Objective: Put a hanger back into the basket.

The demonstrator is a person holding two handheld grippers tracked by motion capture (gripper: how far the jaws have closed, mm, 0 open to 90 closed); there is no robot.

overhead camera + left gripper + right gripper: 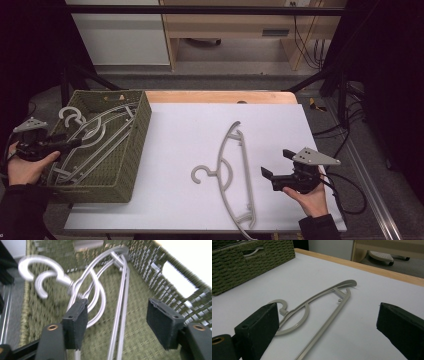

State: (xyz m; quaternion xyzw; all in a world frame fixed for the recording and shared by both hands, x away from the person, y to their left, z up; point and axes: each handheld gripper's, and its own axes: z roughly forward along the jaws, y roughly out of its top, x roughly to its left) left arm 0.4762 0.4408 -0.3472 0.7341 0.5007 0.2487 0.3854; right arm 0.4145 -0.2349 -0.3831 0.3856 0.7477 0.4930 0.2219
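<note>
1. The landmark is the green woven basket, which stands at the left end of the bench. Inside it lie a few grey hangers, with their hooks over the far-left part of the rim.

2. One more hanger lies flat on the bench, well to the right of the basket. Its hook points toward the basket and its long bar runs front to back.

3. The left claw reaches into the basket from its left side with its jaws wide apart, and it grips nothing. In the left gripper view the bars of a hanger pass between the two jaws, just beside the left one.

4. The right claw is also wide open and empty. It waits to the right of the loose hanger, on the side far from the basket.

5. I judge the step in hand is to take one hanger from the basket. For this, bring the left claw lower so that both jaws sit around one hanger only, near its neck.

6. Close firmly, because the bars are thin and smooth and may slip.

7. Lift straight up first. The hangers overlap, so a neighbour may catch and come up too.

8. Keep the right claw clear until the hanger is out of the basket.
</note>
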